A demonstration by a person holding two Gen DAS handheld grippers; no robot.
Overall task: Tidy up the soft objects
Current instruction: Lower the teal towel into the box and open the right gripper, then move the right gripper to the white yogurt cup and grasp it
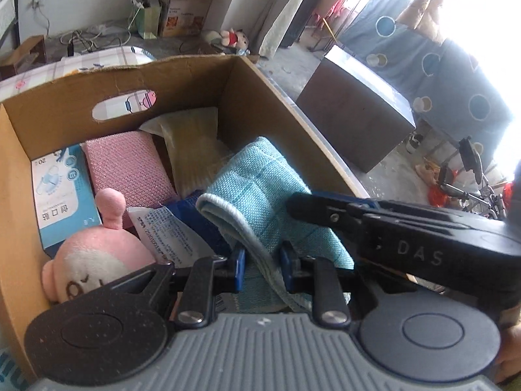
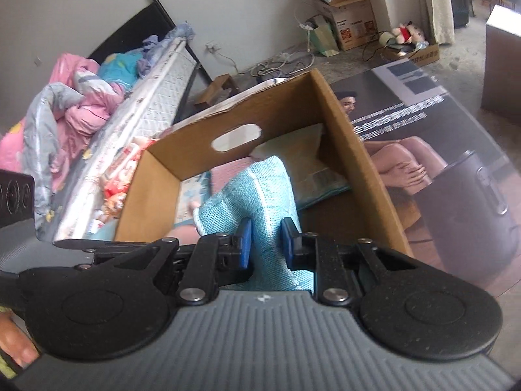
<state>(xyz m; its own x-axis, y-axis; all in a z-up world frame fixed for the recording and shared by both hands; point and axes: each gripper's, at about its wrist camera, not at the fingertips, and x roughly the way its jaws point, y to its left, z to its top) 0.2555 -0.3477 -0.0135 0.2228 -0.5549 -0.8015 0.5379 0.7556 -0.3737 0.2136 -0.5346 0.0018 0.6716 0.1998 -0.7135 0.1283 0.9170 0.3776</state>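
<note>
While both tongs pinch the same light blue woven cloth (image 1: 260, 179), it hangs over the open cardboard box (image 1: 58, 104), partly inside it. The left tongs (image 1: 262, 270) grip the pale piped edge of the cloth between their blue pads; the right tongs (image 2: 265, 244) grip another part of its fabric. In the left view the right tongs cross the picture, and the letters "DAS" can be read on their black body. Inside the box lie a pink plush toy (image 1: 97, 254), a pink textured sponge (image 1: 130, 166), a yellowish pouch (image 1: 192, 143) and a blue-white carton (image 1: 62, 192) with Chinese writing and "20". A white packet (image 1: 166, 234) has small print which I cannot read.
</note>
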